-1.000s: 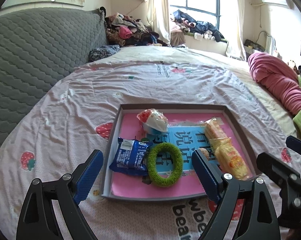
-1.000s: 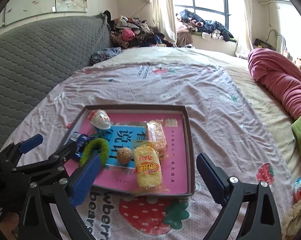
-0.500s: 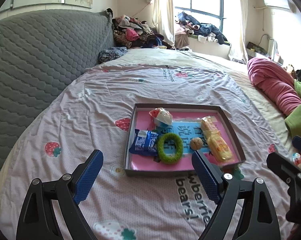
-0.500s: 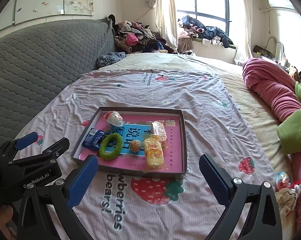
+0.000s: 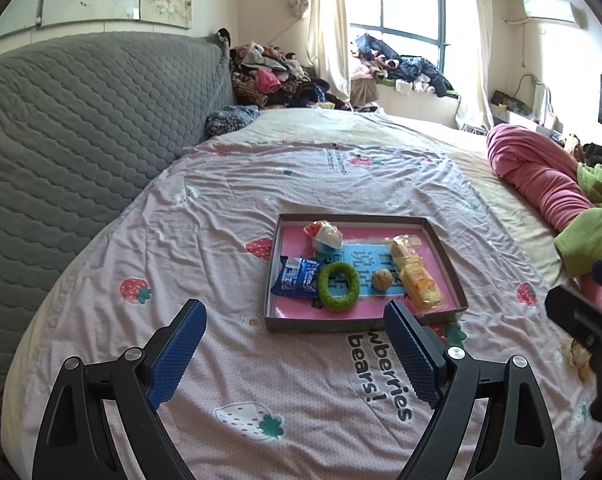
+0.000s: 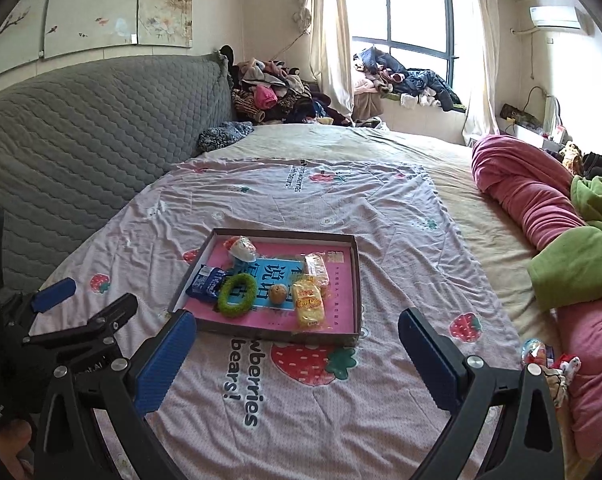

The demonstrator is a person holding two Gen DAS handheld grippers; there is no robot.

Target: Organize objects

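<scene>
Ahead of the left gripper (image 5: 295, 344), whose blue-padded jaws stand spread wide and hold nothing, a shallow cardboard box lid (image 5: 343, 325) lies on the strawberry-print bedsheet (image 5: 205, 240). Inside it, on the side nearer this gripper's left finger, sits a blue snack packet (image 5: 295, 278), touching a fuzzy green ring (image 5: 338, 287); a small brown walnut (image 5: 381, 279) lies just beside the ring, with two yellow cake packets (image 5: 417, 280) toward the right finger. A red-and-white wrapped snack (image 5: 325, 234) rests at the far end. The right gripper (image 6: 297, 344) is likewise spread and empty, the lid ahead of its left finger. Near its right finger, well apart from the lid, small wrapped items (image 6: 535, 352) lie against a pink blanket (image 6: 533, 196).
</scene>
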